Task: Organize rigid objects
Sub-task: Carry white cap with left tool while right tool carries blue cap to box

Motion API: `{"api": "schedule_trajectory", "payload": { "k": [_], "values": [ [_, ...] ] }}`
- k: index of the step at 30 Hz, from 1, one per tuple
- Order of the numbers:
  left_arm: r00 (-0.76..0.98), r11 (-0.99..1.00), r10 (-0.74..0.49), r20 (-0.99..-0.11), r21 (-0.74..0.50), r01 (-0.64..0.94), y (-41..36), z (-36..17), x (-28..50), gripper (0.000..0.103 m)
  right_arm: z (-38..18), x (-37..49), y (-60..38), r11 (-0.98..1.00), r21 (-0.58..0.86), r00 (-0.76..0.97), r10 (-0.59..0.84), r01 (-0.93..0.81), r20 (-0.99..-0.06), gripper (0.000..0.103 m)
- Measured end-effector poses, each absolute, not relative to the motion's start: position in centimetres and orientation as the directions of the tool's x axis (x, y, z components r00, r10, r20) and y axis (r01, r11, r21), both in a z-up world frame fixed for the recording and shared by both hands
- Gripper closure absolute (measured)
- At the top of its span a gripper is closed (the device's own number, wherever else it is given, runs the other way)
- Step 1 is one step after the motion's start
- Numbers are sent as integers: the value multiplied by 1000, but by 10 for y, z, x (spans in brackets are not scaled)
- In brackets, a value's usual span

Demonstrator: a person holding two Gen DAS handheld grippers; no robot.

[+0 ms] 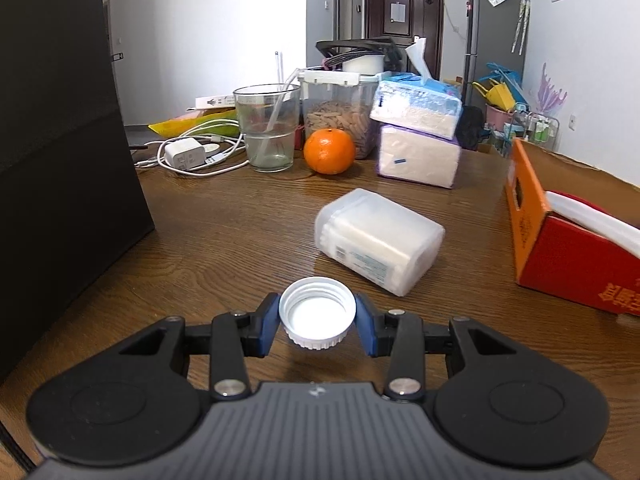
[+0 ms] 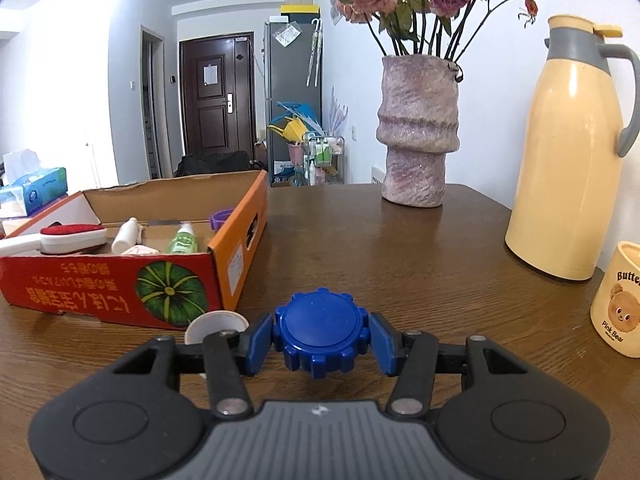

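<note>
The desk (image 1: 240, 240) is dark brown with a wavy wood grain. The white bottle cap (image 1: 317, 312) has a ribbed rim and sits between blue fingers (image 1: 266, 328). The notched cap (image 2: 321, 330) is a solid deep blue, close to the blue of the fingers (image 2: 256, 344) beside it. Left of the notched cap, the cardboard box (image 2: 120, 284) is red in front with yellow lettering and a green striped pumpkin, orange on its side wall. Behind the white cap lie a frosted white plastic case (image 1: 376, 240) and an orange (image 1: 329, 151). The vase (image 2: 418, 132) is mottled pink-purple, the thermos jug (image 2: 568, 152) cream with a grey collar.
</note>
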State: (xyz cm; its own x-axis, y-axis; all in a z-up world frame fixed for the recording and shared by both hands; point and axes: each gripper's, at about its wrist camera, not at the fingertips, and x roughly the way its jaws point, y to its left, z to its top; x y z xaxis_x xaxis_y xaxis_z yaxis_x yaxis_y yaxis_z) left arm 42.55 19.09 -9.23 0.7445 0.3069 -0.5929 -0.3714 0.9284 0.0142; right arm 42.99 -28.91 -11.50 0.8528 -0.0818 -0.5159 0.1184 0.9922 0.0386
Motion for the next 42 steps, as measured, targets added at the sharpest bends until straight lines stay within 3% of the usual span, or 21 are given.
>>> {"api": "schedule_trajectory", "payload": {
  "k": [17, 42],
  "values": [
    [789, 949, 248, -563, -23, -314, 152, -82, 393, 62, -107, 385, -263, 997, 56, 881, -22, 55, -474, 52],
    [827, 993, 69, -558, -42, -112, 53, -78, 374, 62, -94, 352, -200, 989, 78, 883, 147, -125, -446, 52]
  ]
}}
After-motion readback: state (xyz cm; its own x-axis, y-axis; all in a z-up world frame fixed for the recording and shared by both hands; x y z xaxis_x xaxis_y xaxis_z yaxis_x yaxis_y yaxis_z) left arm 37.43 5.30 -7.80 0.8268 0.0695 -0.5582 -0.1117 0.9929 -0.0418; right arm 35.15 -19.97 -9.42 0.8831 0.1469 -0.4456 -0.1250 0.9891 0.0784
